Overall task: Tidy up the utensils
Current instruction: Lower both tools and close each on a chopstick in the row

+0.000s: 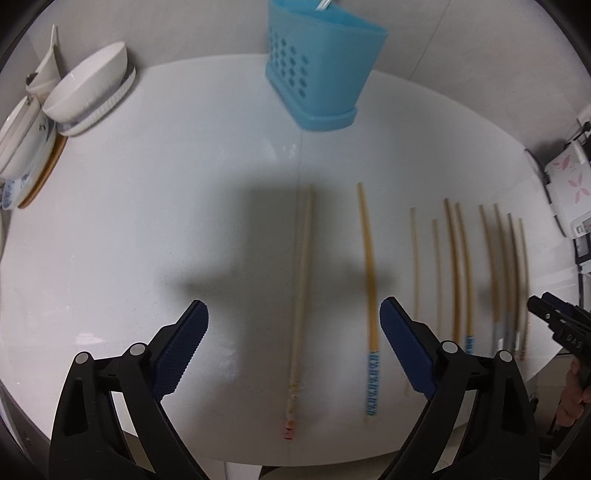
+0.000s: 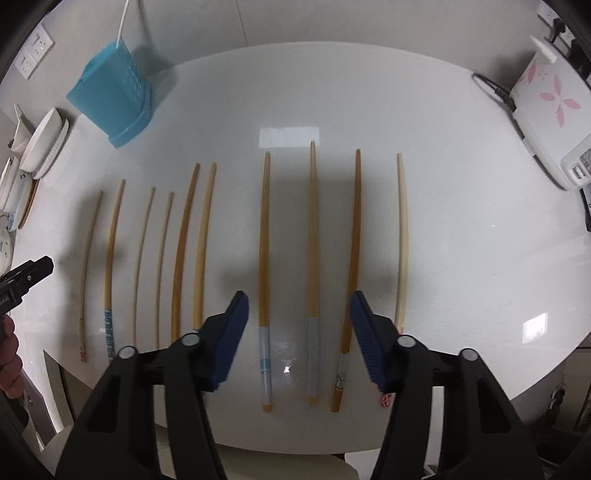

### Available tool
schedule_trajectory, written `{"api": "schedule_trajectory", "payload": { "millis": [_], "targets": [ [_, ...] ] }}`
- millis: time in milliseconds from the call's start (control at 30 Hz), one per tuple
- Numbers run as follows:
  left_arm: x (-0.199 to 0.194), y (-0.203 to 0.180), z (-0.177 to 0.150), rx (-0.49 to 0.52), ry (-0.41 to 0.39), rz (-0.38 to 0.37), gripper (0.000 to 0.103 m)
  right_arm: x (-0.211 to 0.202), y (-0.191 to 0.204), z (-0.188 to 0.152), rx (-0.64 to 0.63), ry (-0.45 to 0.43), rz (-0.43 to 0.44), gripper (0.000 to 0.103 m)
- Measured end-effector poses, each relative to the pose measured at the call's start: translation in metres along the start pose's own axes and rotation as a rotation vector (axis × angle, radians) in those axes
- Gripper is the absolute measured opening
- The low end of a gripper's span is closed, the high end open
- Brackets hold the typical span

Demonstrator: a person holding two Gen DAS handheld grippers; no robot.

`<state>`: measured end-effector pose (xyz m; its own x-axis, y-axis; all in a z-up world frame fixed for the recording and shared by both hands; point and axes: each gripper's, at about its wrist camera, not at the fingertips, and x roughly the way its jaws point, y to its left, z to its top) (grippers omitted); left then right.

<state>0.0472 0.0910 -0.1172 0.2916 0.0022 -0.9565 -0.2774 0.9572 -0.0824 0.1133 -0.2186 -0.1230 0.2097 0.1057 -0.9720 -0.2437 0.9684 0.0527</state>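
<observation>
- Left gripper [image 1: 294, 325] is spread wide and holds nothing, above two pale chopsticks [image 1: 301, 295] at the near table edge.
- Right gripper [image 2: 299, 314] gapes wide too, empty, over a row of chopsticks [image 2: 313, 258].
- Blue utensil holder [image 1: 321, 70] stands beyond the chopsticks on the white table [image 1: 147, 221], stacked bowls [image 1: 88, 88] to its left.

Each hand-held gripper [image 2: 299, 314] has black arms, ribbed blue pads [image 2: 231, 339], silver rivets.

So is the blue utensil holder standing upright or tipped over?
Upright. The blue utensil holder rests on its base on the table, open top upward, with one white utensil sticking out.
</observation>
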Motion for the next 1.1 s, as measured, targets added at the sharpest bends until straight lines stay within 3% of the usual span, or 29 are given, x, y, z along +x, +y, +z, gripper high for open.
{"api": "schedule_trajectory", "payload": {
  "millis": [133, 367, 667, 900, 1067, 1100],
  "targets": [
    [0.022, 0.005, -0.003, 0.014, 0.039, 0.019, 0.088, 0.02, -0.009, -0.002, 0.008, 0.048, -0.012, 0.038],
    [0.05, 0.005, -0.012, 0.033, 0.102, 0.027, 0.081, 0.038, -0.022, -0.008, 0.037, 0.107, -0.045, 0.035],
    [0.064, 0.0, -0.016, 0.06, 0.152, 0.049, 0.067, 0.053, -0.036, -0.004, 0.05, 0.162, -0.056, 0.02],
    [0.07, -0.013, -0.019, 0.097, 0.215, 0.081, 0.046, 0.07, -0.052, 0.006, 0.06, 0.192, -0.046, 0.013],
    [0.07, -0.015, -0.02, 0.082, 0.273, 0.09, 0.018, 0.076, -0.051, 0.011, 0.089, 0.214, -0.048, 0.01],
    [0.069, -0.017, -0.021, 0.081, 0.278, 0.093, 0.008, 0.077, -0.051, 0.012, 0.089, 0.217, -0.058, 0.007]
  ]
}}
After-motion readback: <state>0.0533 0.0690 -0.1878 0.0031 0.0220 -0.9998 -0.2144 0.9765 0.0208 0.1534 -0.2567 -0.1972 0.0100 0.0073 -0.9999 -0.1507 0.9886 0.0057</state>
